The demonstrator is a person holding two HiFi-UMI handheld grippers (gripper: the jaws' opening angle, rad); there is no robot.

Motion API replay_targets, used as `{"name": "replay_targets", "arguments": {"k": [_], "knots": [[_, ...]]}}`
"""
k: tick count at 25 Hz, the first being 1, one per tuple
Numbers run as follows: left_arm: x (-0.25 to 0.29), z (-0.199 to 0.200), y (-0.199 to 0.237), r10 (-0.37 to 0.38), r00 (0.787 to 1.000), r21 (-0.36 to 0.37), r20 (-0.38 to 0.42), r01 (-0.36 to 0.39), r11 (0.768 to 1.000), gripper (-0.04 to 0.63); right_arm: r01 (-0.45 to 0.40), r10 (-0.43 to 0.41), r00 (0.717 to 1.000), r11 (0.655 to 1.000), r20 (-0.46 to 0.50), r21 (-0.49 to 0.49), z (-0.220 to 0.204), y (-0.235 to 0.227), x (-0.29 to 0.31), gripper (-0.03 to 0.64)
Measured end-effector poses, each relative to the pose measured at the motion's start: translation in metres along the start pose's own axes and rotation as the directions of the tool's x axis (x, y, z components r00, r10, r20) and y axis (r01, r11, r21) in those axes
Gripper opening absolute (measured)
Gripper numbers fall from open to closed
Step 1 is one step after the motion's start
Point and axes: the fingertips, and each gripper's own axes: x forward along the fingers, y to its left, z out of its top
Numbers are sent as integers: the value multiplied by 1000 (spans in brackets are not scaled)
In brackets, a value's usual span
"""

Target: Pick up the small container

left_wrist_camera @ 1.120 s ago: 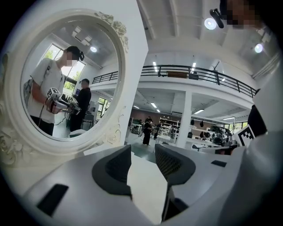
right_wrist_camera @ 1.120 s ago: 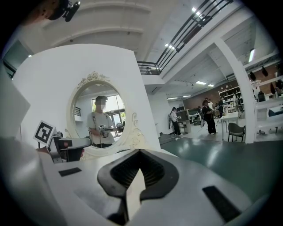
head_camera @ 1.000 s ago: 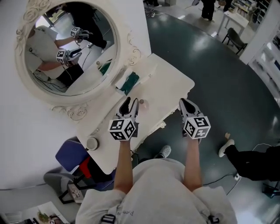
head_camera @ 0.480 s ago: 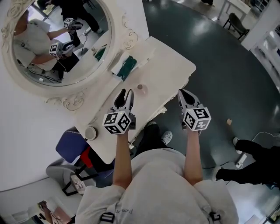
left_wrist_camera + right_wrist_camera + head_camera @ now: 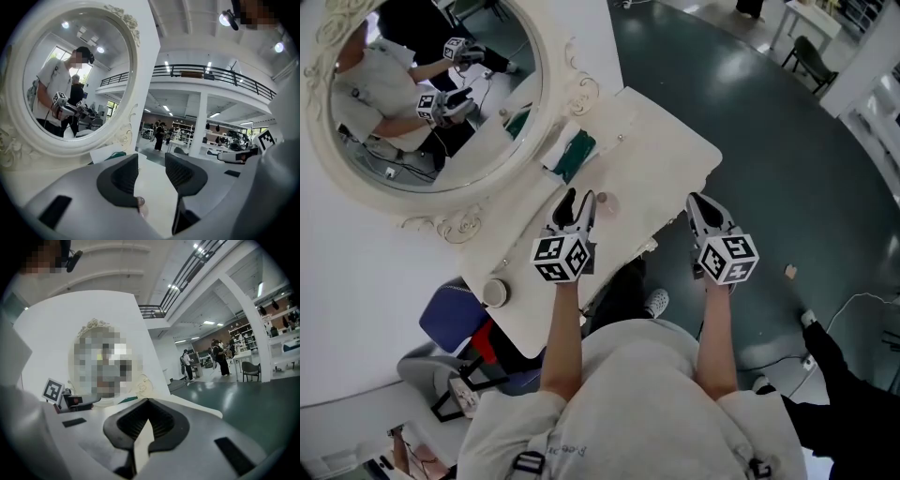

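The small container (image 5: pixel 607 200) is a pinkish round jar on the white vanity table (image 5: pixel 666 141). My left gripper (image 5: pixel 579 200) hovers just left of it, jaws apart and opening, with nothing between them. In the left gripper view the container (image 5: pixel 140 203) peeks out low behind the left jaw, and the gripper (image 5: pixel 151 161) shows a clear gap over bare tabletop. My right gripper (image 5: pixel 698 202) hangs past the table's right edge over the dark floor. Its jaws (image 5: pixel 149 401) meet, shut on nothing.
A large oval mirror (image 5: pixel 422 84) in an ornate frame stands behind the table. A green cloth on a white box (image 5: pixel 570 153) lies near the mirror. A round cup (image 5: pixel 495 292) sits at the table's near left end, above a blue chair (image 5: pixel 450 323).
My left gripper has come closer to the small container, now just beside it. The right gripper stays off the table's edge, still shut. The head view has shifted slightly.
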Motion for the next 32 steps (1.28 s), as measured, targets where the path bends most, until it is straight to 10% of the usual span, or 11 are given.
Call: {"name": "replay_targets", "arguments": {"k": [14,22,32], "knots": [[58,1,3,-127,992,122,-21,129,984,195,-33,28,998,996,-63,-78,6,-3,49,15],[85,-52,5,-223,962,250,-156,257,933,195,8,-18,994,996,-110,-93,-5,-18,55,15],[95,-126,10,-237,937,211,-256,293,933,195,23,-44,987,991,-156,-129,-20,-24,56,15]]}}
